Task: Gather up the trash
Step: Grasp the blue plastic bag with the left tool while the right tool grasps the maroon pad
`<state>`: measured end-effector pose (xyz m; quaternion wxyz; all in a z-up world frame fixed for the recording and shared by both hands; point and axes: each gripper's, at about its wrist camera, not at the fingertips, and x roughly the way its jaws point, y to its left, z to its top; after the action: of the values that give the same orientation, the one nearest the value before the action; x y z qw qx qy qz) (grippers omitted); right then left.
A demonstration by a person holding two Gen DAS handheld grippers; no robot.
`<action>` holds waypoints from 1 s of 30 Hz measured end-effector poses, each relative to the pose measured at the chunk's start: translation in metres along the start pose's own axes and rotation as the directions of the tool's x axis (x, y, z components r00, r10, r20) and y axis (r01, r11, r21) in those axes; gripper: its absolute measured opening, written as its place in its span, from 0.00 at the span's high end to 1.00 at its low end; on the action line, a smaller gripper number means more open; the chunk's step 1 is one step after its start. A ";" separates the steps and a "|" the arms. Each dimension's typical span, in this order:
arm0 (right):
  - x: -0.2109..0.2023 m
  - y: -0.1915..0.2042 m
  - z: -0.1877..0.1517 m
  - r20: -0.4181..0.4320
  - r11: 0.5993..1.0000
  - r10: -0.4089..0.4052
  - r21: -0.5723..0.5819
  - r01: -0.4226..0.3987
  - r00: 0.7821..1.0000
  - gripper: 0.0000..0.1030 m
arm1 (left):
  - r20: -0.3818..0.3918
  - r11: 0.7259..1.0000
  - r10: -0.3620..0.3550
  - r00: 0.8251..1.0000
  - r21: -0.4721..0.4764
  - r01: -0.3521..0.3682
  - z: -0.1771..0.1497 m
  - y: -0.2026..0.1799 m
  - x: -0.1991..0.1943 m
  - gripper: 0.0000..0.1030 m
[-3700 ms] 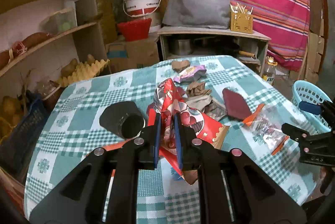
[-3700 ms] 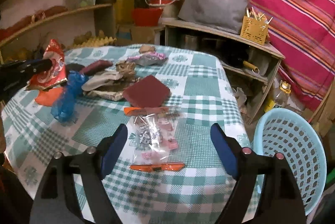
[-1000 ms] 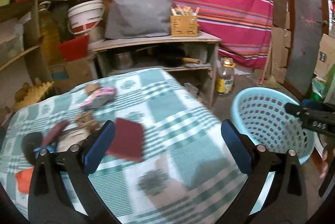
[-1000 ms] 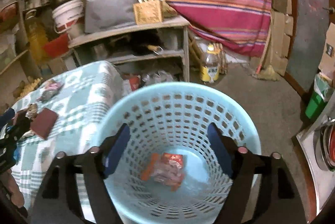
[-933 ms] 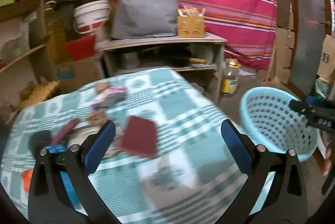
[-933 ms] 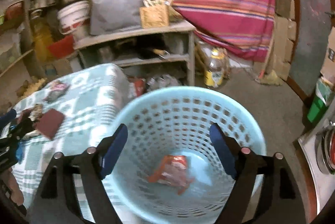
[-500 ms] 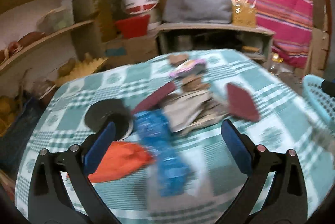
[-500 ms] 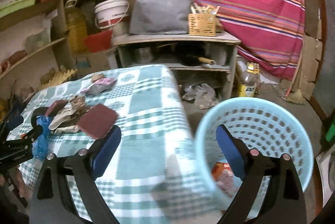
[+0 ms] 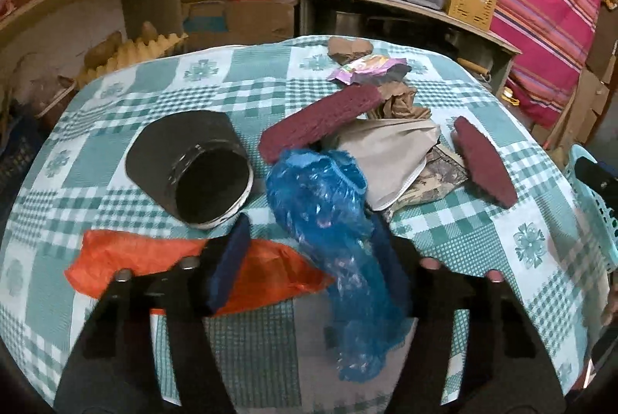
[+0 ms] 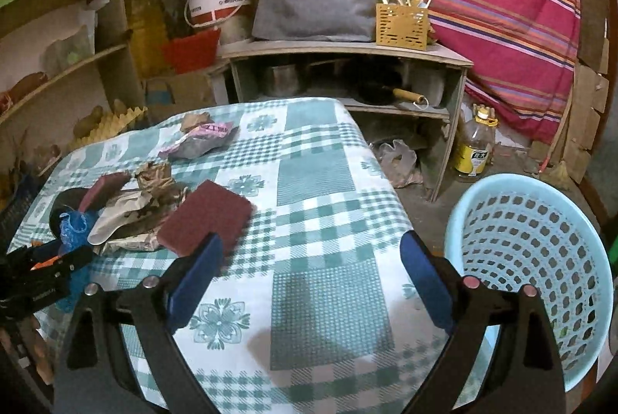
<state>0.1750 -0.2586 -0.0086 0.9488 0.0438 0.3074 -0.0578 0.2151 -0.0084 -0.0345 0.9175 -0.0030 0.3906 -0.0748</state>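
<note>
- Left gripper (image 9: 309, 251) lowered over the blue plastic bag (image 9: 328, 220) on the tabletop (image 9: 483, 228); jaws just narrowed to about half width, bag lying between them.
- Right pad seemed against the bag's edge, left pad apart from it, over the orange wrapper (image 9: 162, 259); firm grip could not be told.
- Black tub (image 9: 208, 182) lay on its side at 10 o'clock from the left gripper; maroon pads (image 9: 320, 122) and crumpled paper (image 9: 390, 151) at 12 to 1 o'clock.
- Right gripper (image 10: 309, 271) hovered above the checked cloth with jaws spread wide, nothing between them and nothing touched.
- Maroon scouring pad (image 10: 208, 217) sat at 11 o'clock just past its left pad; light-blue basket (image 10: 540, 244) stood on the floor at 3 o'clock.
</note>
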 end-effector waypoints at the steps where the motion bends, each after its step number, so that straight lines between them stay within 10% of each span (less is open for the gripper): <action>1: 0.002 0.001 0.000 -0.004 1.000 -0.003 -0.003 0.003 1.000 0.11 | -0.005 1.000 -0.006 1.000 0.005 0.006 0.000 -0.001 0.001 0.59; 6: 0.008 0.004 -0.001 -0.029 1.000 0.020 0.017 -0.020 0.999 0.11 | -0.003 0.999 0.004 1.000 0.043 -0.004 -0.001 -0.008 -0.003 0.77; 19: 0.029 0.052 -0.007 -0.113 0.995 0.057 -0.074 -0.066 0.992 0.11 | 0.148 0.998 0.003 0.989 0.060 -0.012 0.013 0.003 -0.057 0.79; 30: 0.056 0.086 -0.010 -0.179 0.983 0.010 -0.180 -0.042 0.984 0.11 | 0.129 0.999 0.042 0.991 -0.001 -0.042 0.016 0.037 -0.046 0.79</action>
<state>0.2259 -0.1767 -0.0452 0.9185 -0.0344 0.3938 -0.0127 0.1998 0.0335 0.0071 0.9423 0.0010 0.3302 -0.0553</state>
